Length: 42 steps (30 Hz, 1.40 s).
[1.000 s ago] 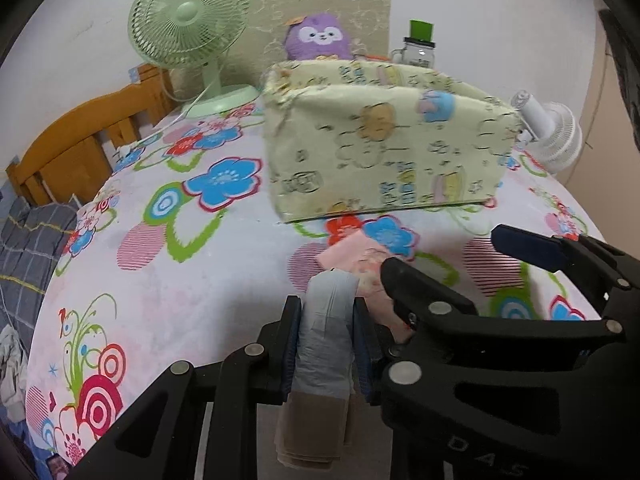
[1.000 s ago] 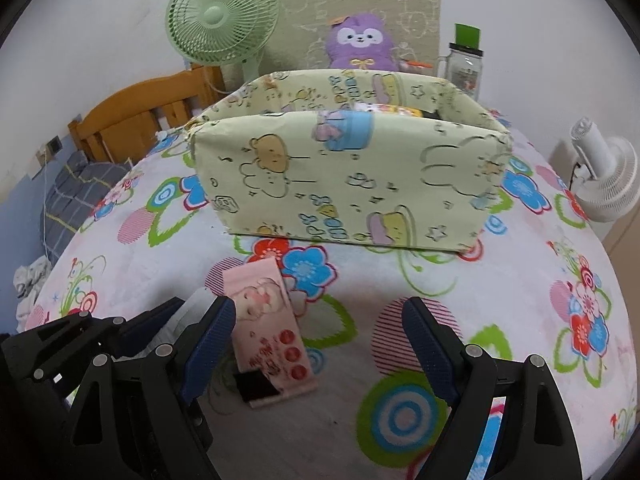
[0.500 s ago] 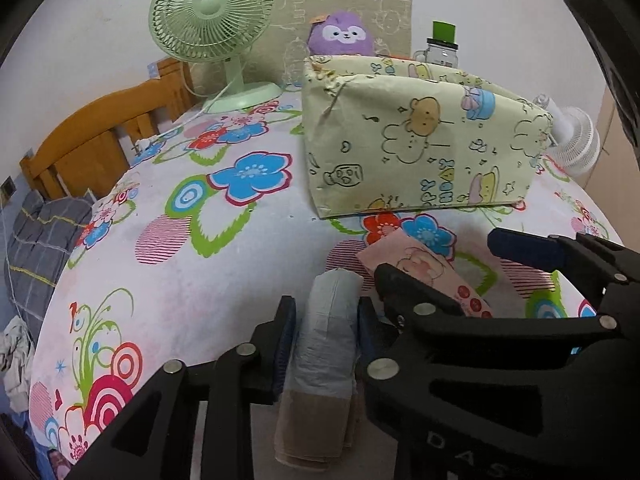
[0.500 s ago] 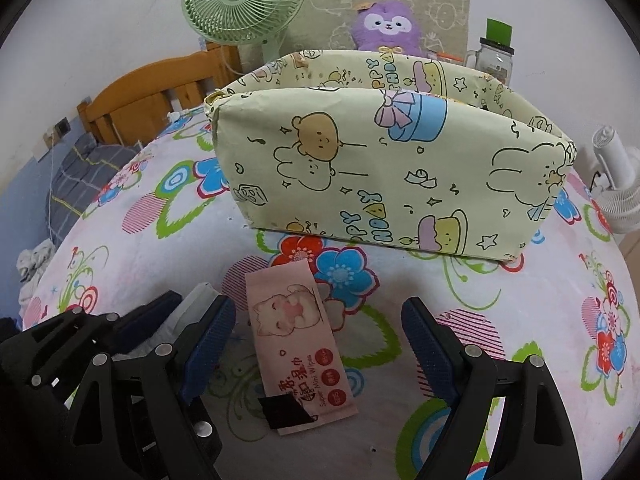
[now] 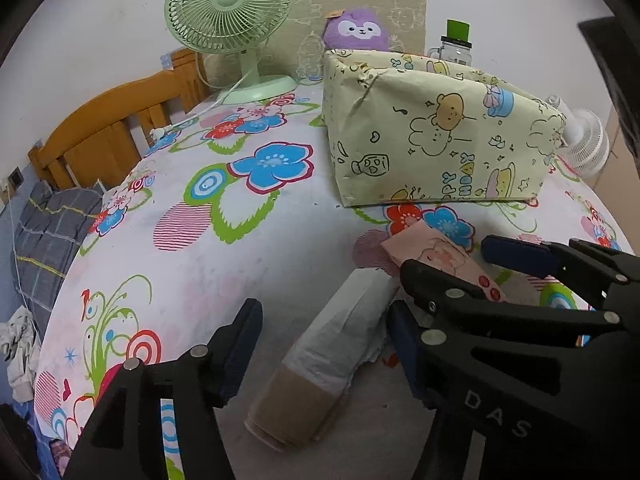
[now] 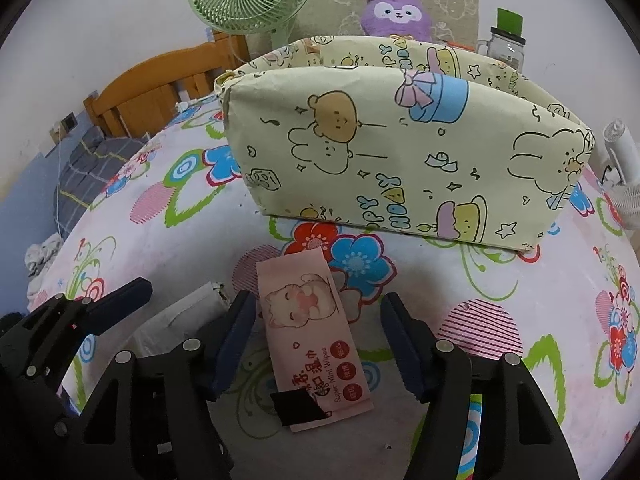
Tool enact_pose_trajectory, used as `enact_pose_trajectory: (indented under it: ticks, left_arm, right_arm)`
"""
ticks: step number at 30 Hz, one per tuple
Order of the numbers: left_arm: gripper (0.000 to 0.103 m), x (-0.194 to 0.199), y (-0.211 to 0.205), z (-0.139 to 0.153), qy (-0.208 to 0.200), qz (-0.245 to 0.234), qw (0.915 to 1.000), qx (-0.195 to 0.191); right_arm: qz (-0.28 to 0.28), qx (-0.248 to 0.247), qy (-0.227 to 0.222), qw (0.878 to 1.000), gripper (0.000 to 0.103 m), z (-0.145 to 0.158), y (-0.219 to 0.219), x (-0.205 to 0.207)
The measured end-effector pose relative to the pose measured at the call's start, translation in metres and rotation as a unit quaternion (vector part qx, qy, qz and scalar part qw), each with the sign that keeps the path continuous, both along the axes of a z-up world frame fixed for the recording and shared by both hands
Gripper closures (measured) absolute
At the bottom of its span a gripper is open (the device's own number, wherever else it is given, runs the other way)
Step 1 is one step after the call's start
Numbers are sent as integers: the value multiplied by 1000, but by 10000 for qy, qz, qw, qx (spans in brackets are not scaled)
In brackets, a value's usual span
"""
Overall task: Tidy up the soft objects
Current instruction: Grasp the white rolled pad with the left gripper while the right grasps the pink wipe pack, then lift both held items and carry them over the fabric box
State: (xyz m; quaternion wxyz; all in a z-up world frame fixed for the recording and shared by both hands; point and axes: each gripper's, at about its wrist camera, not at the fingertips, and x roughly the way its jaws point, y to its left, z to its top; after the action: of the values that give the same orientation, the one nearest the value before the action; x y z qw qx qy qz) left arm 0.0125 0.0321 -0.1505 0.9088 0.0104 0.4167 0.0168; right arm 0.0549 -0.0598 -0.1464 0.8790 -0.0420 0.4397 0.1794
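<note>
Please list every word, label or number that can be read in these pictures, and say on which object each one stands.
"DAS": on the black body of the left gripper.
"Super Mini Wipes": on the pink wipes pack; its Chinese characters and red dots are too small to read.
"PPY" and "HDAY": partial letters printed on the yellow cartoon box.
Nothing readable on the white cloth roll.

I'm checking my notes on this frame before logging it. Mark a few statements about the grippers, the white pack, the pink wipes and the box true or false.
1. The left hand-held gripper is clamped on the white pack. False: its jaws stand open around it.
2. The right hand-held gripper is open astride the pink wipes pack. True.
3. The wipes pack lies inside the cartoon-print box. False: it lies on the floral cloth before it.
4. A purple plush sits behind the box. True.
</note>
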Motion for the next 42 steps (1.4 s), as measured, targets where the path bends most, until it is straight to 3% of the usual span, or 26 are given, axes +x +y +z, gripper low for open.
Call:
enact_pose_trajectory:
  ticks: [4,10,12,13,15,20,24,42]
  left_arm:
    - [31,-4,-2,0,-14,-77,9999,74]
    - [26,-2,0,0,-1,-46,9999,141]
    - [26,-1,1,0,15,-53,9999,125]
    - [28,-1,1,0,19,-61,9999,118]
    - [42,-1,2,0,32,-79,9999,103]
    - [62,-1,-1,2,88,-297,9994,-151]
    - [74,-1,-7,3,106,-409,9990,-165]
    - [77,4,-44,15,22,-537,9985,-143]
  right_arm:
    - [9,-153,-32,9999,37,-1,5,1]
    - [148,-205,-30,9997,56,-1,13,2]
    - [161,-218,-37,9996,58,0,14,2]
    - [163,-213,-42,9996,59,0,14,2]
    - [146,-184,-34,9997,60,0,13,2]
    - [111,-149,-40,9998,61,3,8,1]
    - [42,-130,-40,9999,61,4,1,-1]
    - [-318,68,-210,9993,60,22,-44,-10]
